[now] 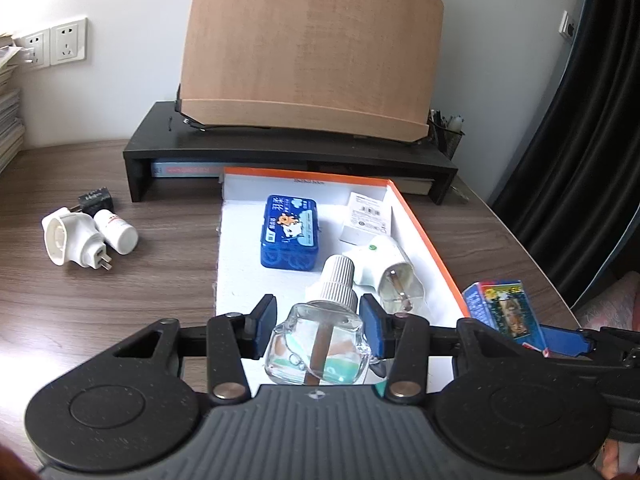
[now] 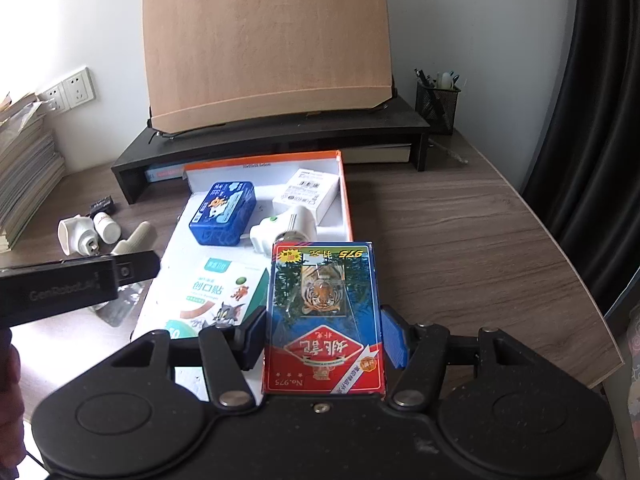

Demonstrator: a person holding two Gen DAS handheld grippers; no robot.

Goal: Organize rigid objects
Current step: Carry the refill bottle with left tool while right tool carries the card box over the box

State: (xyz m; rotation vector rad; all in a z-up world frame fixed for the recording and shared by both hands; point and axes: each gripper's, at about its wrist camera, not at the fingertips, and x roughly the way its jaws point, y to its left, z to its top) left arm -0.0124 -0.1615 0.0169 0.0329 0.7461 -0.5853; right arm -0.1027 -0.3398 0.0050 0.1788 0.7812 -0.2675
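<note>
Left wrist view: the left claw (image 1: 318, 326) tilts downward over the near end of the box (image 1: 424, 232), an open white tray with orange rim lying on the wooden worktop (image 1: 160, 280). Its jaws are nearly closed and pinch a clear glass bottle (image 1: 318, 344) by its sides; the bottle's ribbed white cap (image 1: 338, 284) points away from the camera, and a brown wick runs through the liquid. Beyond the bottle, inside the box, lie a blue tin (image 1: 290, 232), a white plug (image 1: 384, 268) with its prongs toward the camera, and a small white carton (image 1: 366, 216) at the far right wall. Left of the box, on the worktop, lie a white adapter (image 1: 72, 242), a pill bottle (image 1: 116, 230) touching it, and a black charger (image 1: 96, 198) behind.

In the right wrist view, the right claw (image 2: 324, 336) also tilts downward, held at the box's right edge near its front corner. Its jaws stand about half open and clamp a card pack (image 2: 324, 320) with a tiger picture, gripped by its long sides, its far end reaching over the box rim. A plaster packet (image 2: 216, 292) lies in the box's near part, left of the pack. The left claw's arm crosses the left of this view, just beside the box. A brown board (image 2: 264, 40) stands on a black riser (image 2: 280, 136) at the back, with a mesh pen pot (image 2: 436, 104) to its right.
</note>
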